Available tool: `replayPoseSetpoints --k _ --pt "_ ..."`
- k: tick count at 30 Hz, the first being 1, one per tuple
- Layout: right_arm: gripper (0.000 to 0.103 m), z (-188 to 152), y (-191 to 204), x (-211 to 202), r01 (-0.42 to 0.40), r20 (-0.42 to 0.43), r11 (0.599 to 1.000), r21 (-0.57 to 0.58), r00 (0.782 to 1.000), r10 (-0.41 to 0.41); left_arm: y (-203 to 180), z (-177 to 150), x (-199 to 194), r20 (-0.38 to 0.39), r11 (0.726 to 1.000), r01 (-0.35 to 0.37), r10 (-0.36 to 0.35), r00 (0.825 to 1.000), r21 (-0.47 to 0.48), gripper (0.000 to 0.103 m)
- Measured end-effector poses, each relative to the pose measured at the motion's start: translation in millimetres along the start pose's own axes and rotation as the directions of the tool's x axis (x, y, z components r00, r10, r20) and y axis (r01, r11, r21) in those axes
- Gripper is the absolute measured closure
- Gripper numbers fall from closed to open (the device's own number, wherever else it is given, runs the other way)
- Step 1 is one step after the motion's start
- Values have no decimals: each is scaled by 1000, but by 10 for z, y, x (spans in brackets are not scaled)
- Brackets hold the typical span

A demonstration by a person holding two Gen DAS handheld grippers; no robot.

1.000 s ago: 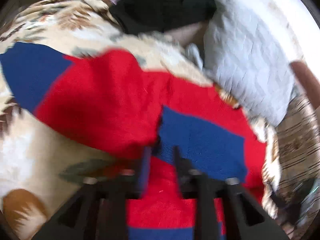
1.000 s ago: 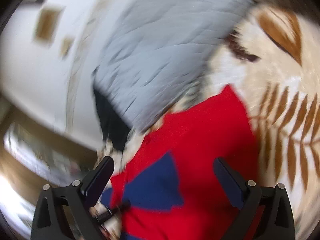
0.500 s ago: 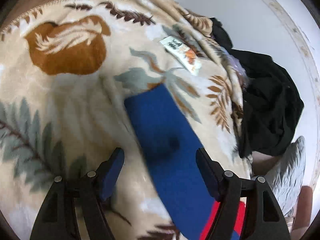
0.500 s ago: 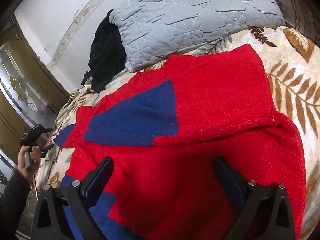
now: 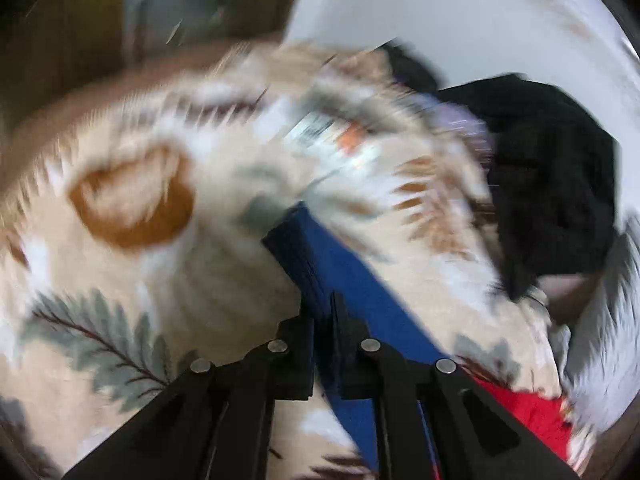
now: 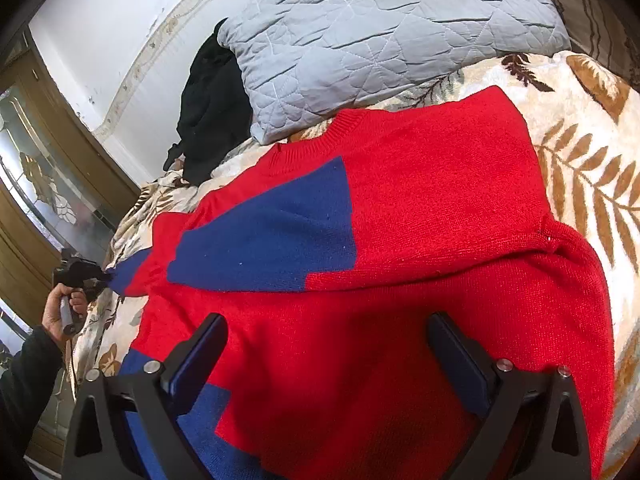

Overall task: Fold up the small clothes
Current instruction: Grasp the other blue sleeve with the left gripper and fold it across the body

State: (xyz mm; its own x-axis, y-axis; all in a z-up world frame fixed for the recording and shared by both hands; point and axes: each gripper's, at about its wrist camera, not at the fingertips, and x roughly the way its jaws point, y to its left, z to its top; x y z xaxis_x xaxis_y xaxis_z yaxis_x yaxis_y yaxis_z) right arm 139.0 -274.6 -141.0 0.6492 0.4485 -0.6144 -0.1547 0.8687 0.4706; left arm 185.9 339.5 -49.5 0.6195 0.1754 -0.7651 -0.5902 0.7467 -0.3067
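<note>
Sweater [image 6: 400, 240] lies flat on the blanket [image 6: 592, 152]; right gripper [image 6: 328, 344] hovers over it, jaws wide. Only the blurred left view shows the left gripper [image 5: 322, 316] pinching the blue sleeve [image 5: 340, 264].

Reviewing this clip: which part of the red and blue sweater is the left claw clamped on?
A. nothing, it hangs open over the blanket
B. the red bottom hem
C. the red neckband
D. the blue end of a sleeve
D: in the left wrist view the left claw has its fingers nearly together on the blue sleeve end of the sweater, which lies on the leaf-print blanket.
</note>
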Motion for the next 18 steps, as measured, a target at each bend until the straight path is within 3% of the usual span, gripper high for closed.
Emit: replayPoseSetpoints --k 2,5,7,9,12,14,15,16,17,18 --pt "2 1 -19 -7 -11 7 1000 8 1000 11 -428 -82 -365 57 992 76 -82 995 102 98" --pt "2 -1 -35 -20 -22 17 1000 16 1000 22 -1226 -342 -896 96 939 200 -235 967 279 98" --pt "2 -4 -46 -33 -31 23 999 22 999 31 -1761 -595 -1170 72 878 285 -337 939 385 98" --pt "2 -2 -65 -49 -46 32 998 32 998 45 -2280 -918 -1337 -8 801 387 -431 902 456 98" --pt "2 -2 -91 -77 -69 47 997 48 997 66 -2899 -1435 -1393 -142 686 500 -509 849 528 97" --pt "2 -3 -105 -94 -81 55 995 56 995 78 -3178 -1773 -1320 -215 634 535 -512 832 558 97" --pt "2 -1 -112 -101 -88 58 994 59 995 84 -3308 -1951 -1200 -271 607 548 -491 828 575 90" --pt "2 -2 -118 -109 -94 62 994 63 994 91 -3393 -2111 -1063 -336 583 561 -455 825 587 65" --pt "2 -3 -123 -114 -99 65 993 65 993 95 -3446 -2262 -857 -404 575 561 -390 828 596 50" --pt "2 0 -129 -119 -105 68 992 68 993 100 -3431 -2380 -631 -454 585 539 -302 838 606 36"
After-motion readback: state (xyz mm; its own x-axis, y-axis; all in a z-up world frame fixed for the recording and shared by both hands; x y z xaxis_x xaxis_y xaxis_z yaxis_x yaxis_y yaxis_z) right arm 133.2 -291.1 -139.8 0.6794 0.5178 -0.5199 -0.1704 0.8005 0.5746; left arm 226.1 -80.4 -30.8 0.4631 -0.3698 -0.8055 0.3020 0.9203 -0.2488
